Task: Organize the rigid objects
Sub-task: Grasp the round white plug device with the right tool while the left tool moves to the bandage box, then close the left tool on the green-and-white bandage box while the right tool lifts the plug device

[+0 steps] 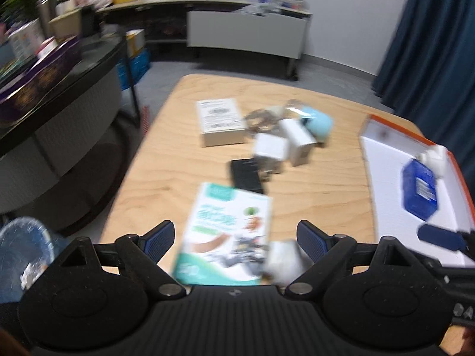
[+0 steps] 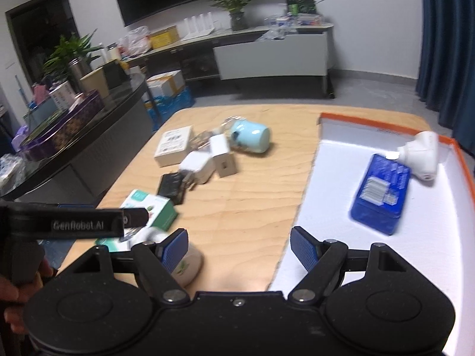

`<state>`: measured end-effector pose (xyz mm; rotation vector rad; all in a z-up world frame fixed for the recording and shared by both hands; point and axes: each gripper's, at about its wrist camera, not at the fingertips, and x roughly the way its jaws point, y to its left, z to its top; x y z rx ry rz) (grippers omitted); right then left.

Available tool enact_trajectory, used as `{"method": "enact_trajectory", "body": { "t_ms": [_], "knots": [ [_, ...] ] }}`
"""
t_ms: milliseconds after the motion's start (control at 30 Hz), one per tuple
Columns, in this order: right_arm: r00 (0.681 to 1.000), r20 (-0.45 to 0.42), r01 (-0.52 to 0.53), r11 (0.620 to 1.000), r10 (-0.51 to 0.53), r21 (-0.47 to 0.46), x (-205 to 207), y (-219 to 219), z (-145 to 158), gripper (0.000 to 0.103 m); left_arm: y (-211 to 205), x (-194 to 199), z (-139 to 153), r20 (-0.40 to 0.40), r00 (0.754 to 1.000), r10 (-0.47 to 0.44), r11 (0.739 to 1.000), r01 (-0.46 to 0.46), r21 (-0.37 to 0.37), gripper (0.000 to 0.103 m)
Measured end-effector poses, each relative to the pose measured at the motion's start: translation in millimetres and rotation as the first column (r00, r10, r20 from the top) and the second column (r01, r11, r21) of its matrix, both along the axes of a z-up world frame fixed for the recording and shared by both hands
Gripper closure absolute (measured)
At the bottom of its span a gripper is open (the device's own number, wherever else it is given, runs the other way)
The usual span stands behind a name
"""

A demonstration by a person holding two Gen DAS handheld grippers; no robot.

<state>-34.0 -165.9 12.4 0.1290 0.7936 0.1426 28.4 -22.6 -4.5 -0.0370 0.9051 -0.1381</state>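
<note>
A: Your left tongs (image 1: pixel 234 237) are spread wide and grip nothing; they hang over the green-and-white box (image 1: pixel 224 234) lying flat at the near edge of the counter (image 1: pixel 166 160).

B: And your right tongs (image 2: pixel 239 244) are just as released, empty, poised above the seam where the bare wood meets the orange-rimmed white tray (image 2: pixel 326 184).

A: Inside that tray you have the blue packet (image 2: pixel 381 192) lying flat, with the white nozzle-shaped piece (image 2: pixel 420 155) touching its far corner.

B: On the wood, the light blue mug (image 2: pixel 251 136) lies on its side, near two white chargers (image 2: pixel 207 160); a white carton (image 2: pixel 173 146) sits just to their left.

A: A black slab (image 2: pixel 172 188) lies between the chargers and the green-and-white box, and a small pale round item (image 2: pixel 190 267) sits by your right tongs' left finger (image 2: pixel 175 247); blur hides what it is
</note>
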Motion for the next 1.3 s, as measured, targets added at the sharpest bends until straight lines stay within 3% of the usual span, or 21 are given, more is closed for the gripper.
{"method": "enact_trajectory", "body": {
  "t_ms": [167,267,533,633,667,700,1033,1200,1300],
  "knots": [
    [0.992,-0.016,-0.125,0.991,0.126,0.053,0.2,24.3,-9.5,0.013,27.6,3.6,-1.7,-0.005,0.998,0.060,0.998,-0.060,-0.007,0.012],
    [0.979,-0.029,-0.202,0.979,0.203,0.035,2.4,42.3,-15.1,0.013,37.4,3.5,-2.3,-0.004,0.998,0.070,0.997,-0.070,-0.014,0.011],
    [0.963,-0.058,-0.263,0.964,0.262,-0.026,23.6,67.2,-36.5,0.012,49.6,0.8,-11.6,-0.019,0.998,0.060,0.998,-0.060,-0.018,0.011],
    [0.965,-0.057,-0.257,0.966,0.256,-0.023,30.2,67.6,-41.3,0.017,52.0,0.5,-14.5,-0.022,0.999,0.048,0.998,-0.049,-0.033,0.010],
    [0.966,-0.055,-0.254,0.967,0.252,-0.026,31.3,66.5,-42.3,0.025,51.8,0.6,-15.2,-0.023,0.999,0.046,0.998,-0.047,-0.035,0.010],
    [0.968,-0.047,-0.247,0.969,0.245,-0.029,31.8,65.0,-42.7,0.027,51.2,1.3,-15.6,-0.023,0.999,0.042,0.998,-0.043,-0.038,0.010],
    [0.996,-0.022,-0.089,0.996,0.089,-0.024,28.4,23.9,-36.9,0.027,28.3,4.5,-24.1,-0.013,0.998,-0.057,0.998,0.056,-0.033,0.008],
    [0.999,-0.005,-0.052,0.999,0.052,-0.016,20.8,12.2,-27.4,0.027,10.0,11.8,-35.8,-0.008,0.995,-0.100,0.995,0.100,0.024,0.007],
    [0.999,0.007,-0.041,0.999,0.041,-0.016,15.5,11.0,-22.3,0.027,7.5,18.4,-46.6,-0.018,0.996,-0.088,0.995,0.088,0.053,0.018]
  ]
}}
